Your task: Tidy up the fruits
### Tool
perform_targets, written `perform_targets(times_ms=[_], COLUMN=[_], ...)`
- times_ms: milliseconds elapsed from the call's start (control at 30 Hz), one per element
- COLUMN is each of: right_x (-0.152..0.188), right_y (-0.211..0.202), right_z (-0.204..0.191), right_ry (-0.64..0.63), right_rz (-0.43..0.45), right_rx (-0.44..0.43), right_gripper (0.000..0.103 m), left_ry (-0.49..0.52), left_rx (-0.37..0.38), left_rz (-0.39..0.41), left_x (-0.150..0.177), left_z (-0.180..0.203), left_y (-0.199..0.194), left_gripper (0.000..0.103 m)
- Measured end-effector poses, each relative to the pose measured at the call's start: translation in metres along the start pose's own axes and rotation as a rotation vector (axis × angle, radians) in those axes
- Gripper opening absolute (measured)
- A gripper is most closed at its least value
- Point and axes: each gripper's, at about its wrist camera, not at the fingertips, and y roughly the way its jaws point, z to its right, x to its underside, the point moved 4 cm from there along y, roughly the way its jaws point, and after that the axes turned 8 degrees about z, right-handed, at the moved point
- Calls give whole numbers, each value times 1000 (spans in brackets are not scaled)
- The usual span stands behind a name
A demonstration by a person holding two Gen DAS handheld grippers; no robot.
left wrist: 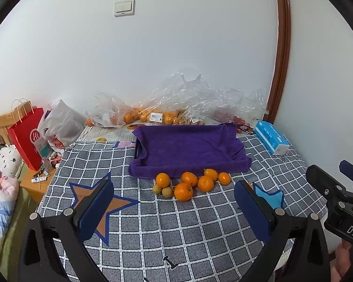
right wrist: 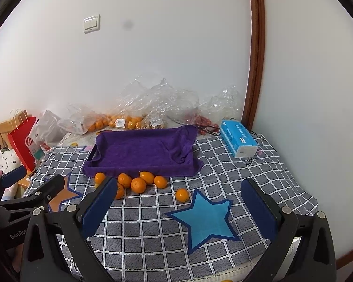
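Note:
A tray lined with a purple towel (left wrist: 188, 148) (right wrist: 141, 150) lies on the checked cloth, with nothing in it. Several oranges (left wrist: 183, 191) (right wrist: 138, 185) and small yellow-green fruits (left wrist: 167, 191) cluster against its near edge. One orange (right wrist: 182, 195) lies apart, beside the blue star. My left gripper (left wrist: 174, 209) hovers open, short of the cluster, nothing between its blue pads. My right gripper (right wrist: 178, 209) is open too, over the blue star (right wrist: 204, 221), near the lone orange. Each gripper's black frame shows at the side of the other's view.
Clear plastic bags (left wrist: 153, 110) holding more oranges and red fruit line the wall behind the tray. A blue tissue pack (left wrist: 271, 138) (right wrist: 238, 138) sits at the right. A red paper bag (left wrist: 27, 136) and clutter stand beyond the table's left edge.

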Motion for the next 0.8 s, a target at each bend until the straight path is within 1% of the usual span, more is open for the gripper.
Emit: perform_targets(times_ms=[400, 800], right_x=[-1, -2], right_y=[-1, -1], right_z=[-7, -5], right_ry=[-20, -10], right_rz=[0, 4], right_rx=[5, 7], right_gripper=[103, 103], left_ry=[-9, -19], left_rx=[5, 6], left_rz=[2, 1], left_x=[2, 2], left_z=[-4, -6], left_y=[-1, 0], left_gripper=[103, 103])
